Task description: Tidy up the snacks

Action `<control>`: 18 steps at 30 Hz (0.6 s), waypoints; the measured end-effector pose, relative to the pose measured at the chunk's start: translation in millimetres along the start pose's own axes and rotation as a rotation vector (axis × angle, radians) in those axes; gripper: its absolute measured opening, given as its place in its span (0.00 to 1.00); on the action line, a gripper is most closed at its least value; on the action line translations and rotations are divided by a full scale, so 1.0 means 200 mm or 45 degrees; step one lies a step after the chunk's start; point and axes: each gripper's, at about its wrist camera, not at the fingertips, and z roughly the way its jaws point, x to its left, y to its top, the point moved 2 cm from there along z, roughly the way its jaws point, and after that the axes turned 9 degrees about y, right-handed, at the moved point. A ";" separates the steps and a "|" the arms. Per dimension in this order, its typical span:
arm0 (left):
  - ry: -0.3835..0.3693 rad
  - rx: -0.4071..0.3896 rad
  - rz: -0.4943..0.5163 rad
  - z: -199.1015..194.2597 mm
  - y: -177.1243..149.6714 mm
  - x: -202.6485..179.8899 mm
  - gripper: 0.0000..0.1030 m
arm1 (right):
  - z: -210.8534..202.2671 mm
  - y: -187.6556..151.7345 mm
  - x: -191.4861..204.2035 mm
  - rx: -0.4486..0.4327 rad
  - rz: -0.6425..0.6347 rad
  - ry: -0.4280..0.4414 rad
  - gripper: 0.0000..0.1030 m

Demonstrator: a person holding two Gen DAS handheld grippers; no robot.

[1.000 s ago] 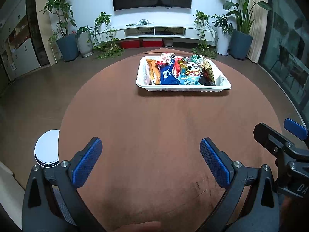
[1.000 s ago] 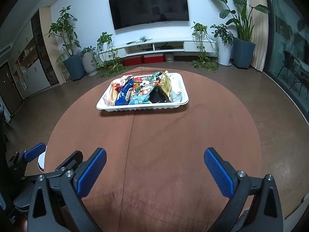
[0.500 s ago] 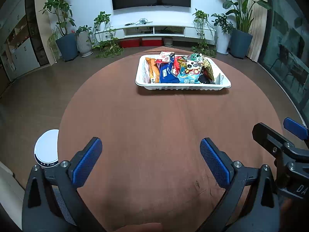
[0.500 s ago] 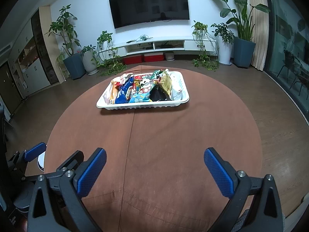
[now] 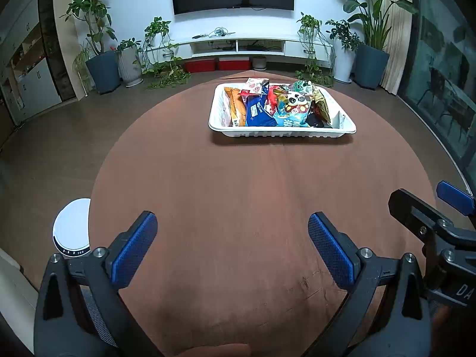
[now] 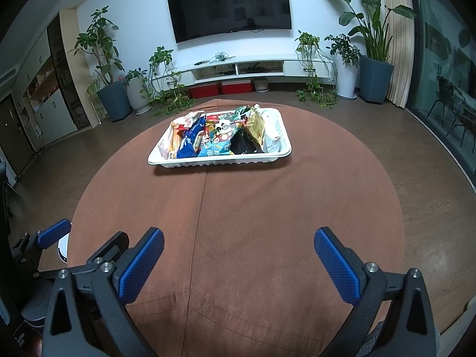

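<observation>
**Both grippers wide, snacks waiting in the tray**

Across the round brown table (image 5: 238, 193), toward its far edge, sits the white tray (image 5: 282, 133), and that's where every snack is: the packets are heaped together inside it, a blue bag (image 5: 257, 110) on the left, a panda-print bag (image 5: 294, 105) in the middle, a gold one (image 5: 321, 104) leaning at the right. My left gripper (image 5: 232, 247) hangs over the near side of the table, fingers spread wide, nothing between them. My right gripper (image 6: 238, 260) is the same story: fingers apart, empty, well short of the tray. Nothing lies on the cloth outside the tray, so I'd say I'm either at the very start or just about finished. If more sorting is due, the next move is a long reach forward, and those crinkly bags overlap, so I'll want to pinch one top edge cleanly
</observation>
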 end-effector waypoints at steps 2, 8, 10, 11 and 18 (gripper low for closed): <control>0.000 0.001 0.000 0.00 0.00 0.00 1.00 | 0.00 0.00 0.00 0.000 0.000 0.000 1.00; 0.000 0.000 0.000 0.00 0.00 0.00 1.00 | 0.00 -0.01 0.00 0.002 0.000 0.000 1.00; 0.001 0.000 0.000 0.00 0.00 0.00 1.00 | 0.00 0.00 0.00 0.002 0.000 0.000 1.00; 0.001 0.000 0.000 0.00 0.00 0.00 1.00 | 0.00 0.00 0.00 0.002 0.001 0.000 1.00; 0.001 0.001 0.001 0.00 0.00 0.00 1.00 | 0.00 0.00 0.00 0.002 0.000 -0.001 1.00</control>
